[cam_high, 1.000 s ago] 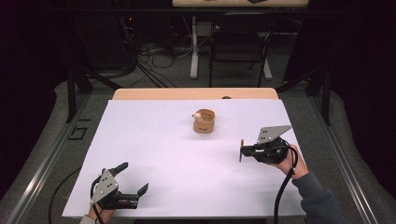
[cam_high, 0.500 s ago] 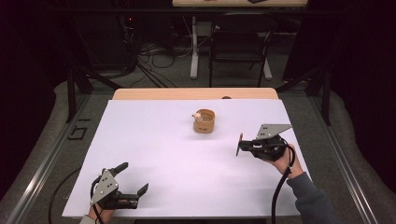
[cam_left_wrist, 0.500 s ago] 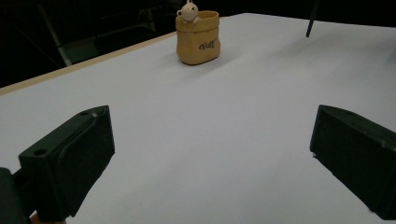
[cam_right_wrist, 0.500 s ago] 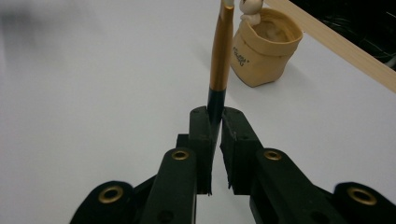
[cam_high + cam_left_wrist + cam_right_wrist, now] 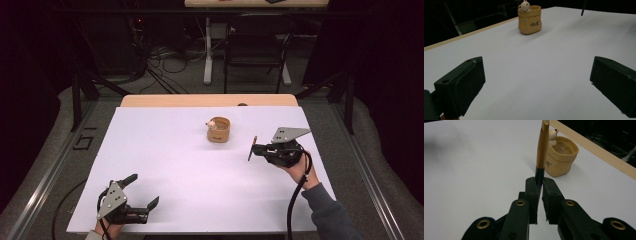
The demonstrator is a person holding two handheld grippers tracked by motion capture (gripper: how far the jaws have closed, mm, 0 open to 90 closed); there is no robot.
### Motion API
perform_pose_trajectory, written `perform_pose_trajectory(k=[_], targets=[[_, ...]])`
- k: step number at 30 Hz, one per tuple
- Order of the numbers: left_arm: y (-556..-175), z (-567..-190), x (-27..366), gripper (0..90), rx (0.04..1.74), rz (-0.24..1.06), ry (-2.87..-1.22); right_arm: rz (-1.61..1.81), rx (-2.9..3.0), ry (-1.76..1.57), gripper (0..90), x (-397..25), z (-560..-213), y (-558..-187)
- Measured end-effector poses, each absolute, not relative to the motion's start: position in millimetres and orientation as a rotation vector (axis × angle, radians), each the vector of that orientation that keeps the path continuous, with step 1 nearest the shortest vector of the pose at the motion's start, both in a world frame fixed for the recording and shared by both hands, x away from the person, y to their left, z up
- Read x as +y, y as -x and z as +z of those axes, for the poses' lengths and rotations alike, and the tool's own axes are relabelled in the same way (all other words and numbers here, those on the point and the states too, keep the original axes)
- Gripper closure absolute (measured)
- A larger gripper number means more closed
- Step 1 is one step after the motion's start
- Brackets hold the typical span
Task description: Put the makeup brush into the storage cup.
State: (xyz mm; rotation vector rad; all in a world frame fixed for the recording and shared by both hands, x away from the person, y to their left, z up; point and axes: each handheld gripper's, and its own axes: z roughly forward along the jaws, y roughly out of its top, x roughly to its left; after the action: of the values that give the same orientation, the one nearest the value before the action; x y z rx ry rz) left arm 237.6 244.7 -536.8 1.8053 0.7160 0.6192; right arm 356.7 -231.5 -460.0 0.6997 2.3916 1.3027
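The right gripper (image 5: pixel 539 185) has its jaws clenched on the dark lower end of a pen (image 5: pixel 542 147), a slim stick with a gold-brown barrel above the black tip section. In the right gripper view the pen's long axis runs straight up out of the jaws, leaning slightly right, its upper end pointing past the cup. In the high view the pen (image 5: pixel 251 148) stands nearly upright in front of that gripper (image 5: pixel 256 150), tilted a little, above the white desk (image 5: pixel 190 165). Just beyond it sits a tan bag-shaped cup (image 5: pixel 560 158) with a small bear figure (image 5: pixel 552 135) at its rim; cup and pen are near but apart. The left gripper (image 5: pixel 142 195) rests at the near left corner of the desk, jaws spread wide, holding nothing, well apart from the cup (image 5: pixel 529 19).
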Motion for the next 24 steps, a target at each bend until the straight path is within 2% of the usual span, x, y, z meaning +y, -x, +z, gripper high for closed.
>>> perform_pose_trajectory(k=[24], targets=[[-238, -537, 244, 0.0, 0.715, 0.616, -1.812, 1.347, 2.357, -0.735, 83.3, -203, -460, -381]])
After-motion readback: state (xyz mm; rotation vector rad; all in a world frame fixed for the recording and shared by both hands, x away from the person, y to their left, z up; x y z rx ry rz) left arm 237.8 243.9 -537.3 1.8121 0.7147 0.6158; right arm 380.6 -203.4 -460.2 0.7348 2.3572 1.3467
